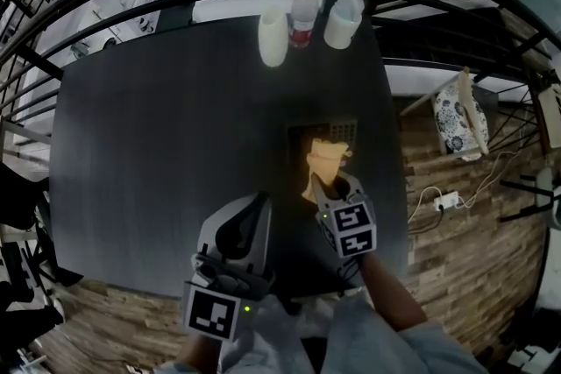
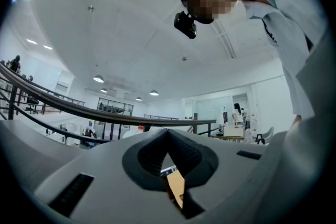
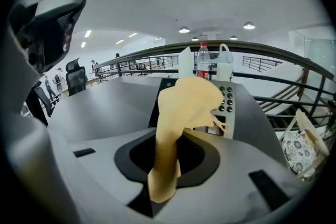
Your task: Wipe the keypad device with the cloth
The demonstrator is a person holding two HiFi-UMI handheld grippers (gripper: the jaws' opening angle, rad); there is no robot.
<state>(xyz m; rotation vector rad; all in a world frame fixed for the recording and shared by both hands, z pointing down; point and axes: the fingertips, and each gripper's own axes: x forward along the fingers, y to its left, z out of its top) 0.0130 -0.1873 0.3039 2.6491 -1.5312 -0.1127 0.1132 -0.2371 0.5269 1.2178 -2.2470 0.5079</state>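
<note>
Yellow cloth (image 1: 324, 160) was pinched between the jaws of your right gripper (image 1: 337, 188), and its free end bunched over the near part of the keypad (image 1: 331, 132). Contact couldn't be confirmed. The keypad lay on the table (image 1: 175, 144) straight ahead of that gripper, just past its tips, with its long axis running away from you. Your right forearm came in low and pointed along that axis. Your left gripper (image 1: 257, 204), jaws pressed together on nothing, sat off to the left and tilted toward the ceiling, so the right was nearer.
</note>
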